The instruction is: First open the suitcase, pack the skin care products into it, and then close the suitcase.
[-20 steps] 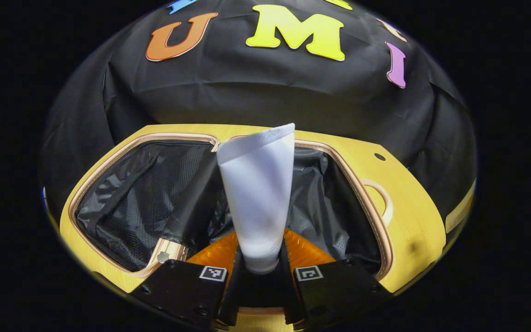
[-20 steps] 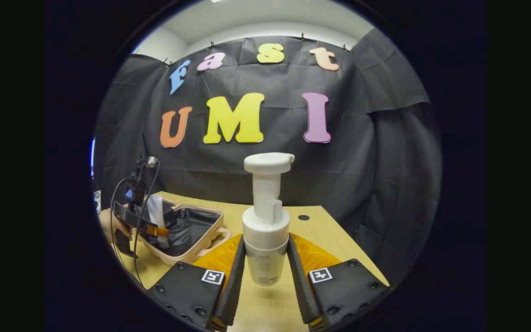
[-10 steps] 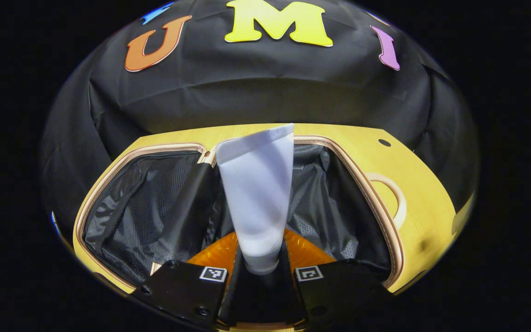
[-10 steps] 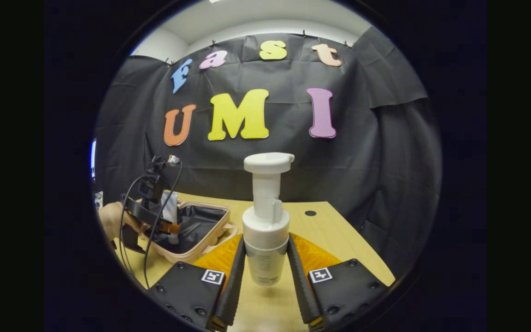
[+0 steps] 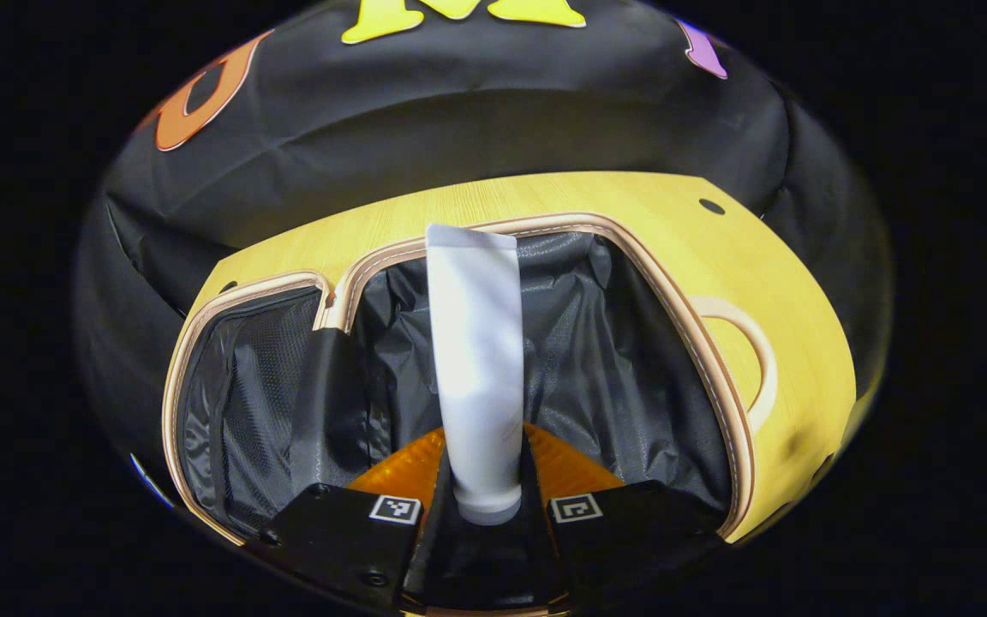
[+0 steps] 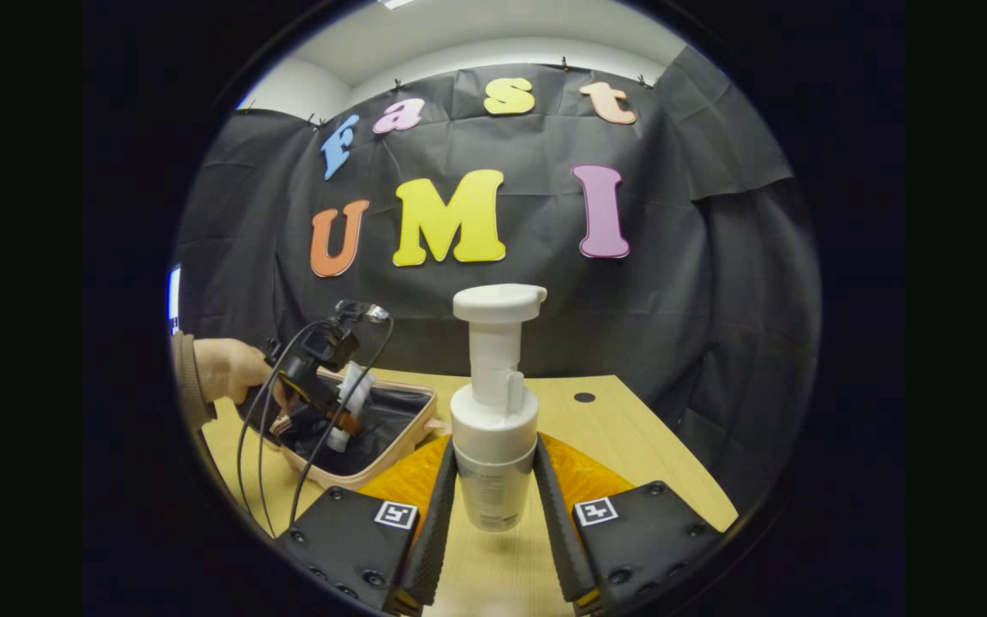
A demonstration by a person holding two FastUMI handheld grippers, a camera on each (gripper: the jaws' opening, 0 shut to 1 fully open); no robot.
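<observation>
**Two products gripped, one suitcase lying open**

We count two skin care products and one suitcase. In the left gripper view, the left tongs are closed on one white tube, both fingers pressing its cap end, so that it points away over the open suitcase. The case lies flat on the wooden counter, showing two black-lined halves and one looped handle on its far side. A fabric divider stands between the two halves, beside the tube.

In the right gripper view, we see the right tongs clamped on one white pump bottle, held upright above the counter. Farther off on that view's left, a hand holds the other gripper with trailing cables over the suitcase.
</observation>
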